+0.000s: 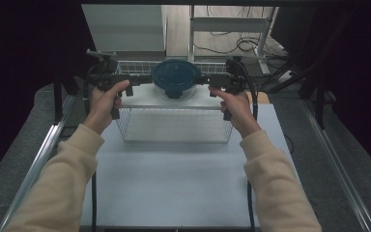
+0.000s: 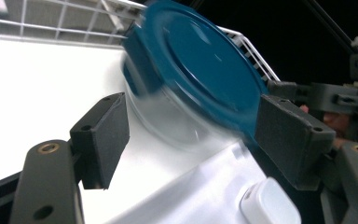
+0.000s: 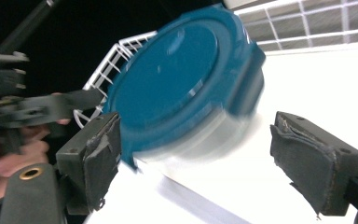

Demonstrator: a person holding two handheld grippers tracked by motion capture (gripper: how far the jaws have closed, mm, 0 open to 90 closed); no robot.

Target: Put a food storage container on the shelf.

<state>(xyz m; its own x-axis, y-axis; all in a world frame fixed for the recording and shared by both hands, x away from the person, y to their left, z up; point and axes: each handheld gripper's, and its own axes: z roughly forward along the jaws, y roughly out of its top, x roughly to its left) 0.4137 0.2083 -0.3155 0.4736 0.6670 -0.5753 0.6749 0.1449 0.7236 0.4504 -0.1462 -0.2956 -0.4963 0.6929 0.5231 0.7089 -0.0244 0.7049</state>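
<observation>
High view: container (image 1: 176, 79) w/ round dark-teal lid and clear body sits atop a white box (image 1: 174, 99) inside a wire basket (image 1: 174, 126), at far end of pale tabletop (image 1: 174, 183). Claw tips hard to make out there, dark against dark, small; left claw (image 1: 147, 80) and right claw (image 1: 202, 80) flank the lid from either side, contact not readable from above. Forearms in cream sleeves cut off at bottom edge.

Left gripper view: left claw (image 2: 191, 135) spread wide, pads not pressing on anything; container (image 2: 191, 70) blurred, beyond and between the jaws, lid tilted in frame. Clear wall below lid smeared, edges unreadable. Rounded white knob-like shape (image 2: 268, 203) at bottom, cut off, identity unclear. Other hand's gripper seen far right, partly cropped.

Right gripper view: right claw (image 3: 196, 163) likewise wide apart, nothing gripped; container (image 3: 186, 79) blurred, near the left pad, touching or not can't tell. Pad foam on this claw looks frayed, torn at edges; left claw's pads look smoother, blocky. White wire grid behind lid in both gripper views.

Lid: glossy plastic, raised rim, side tabs. Basket: thin white wire mesh. Box top: flat, matte white.
</observation>
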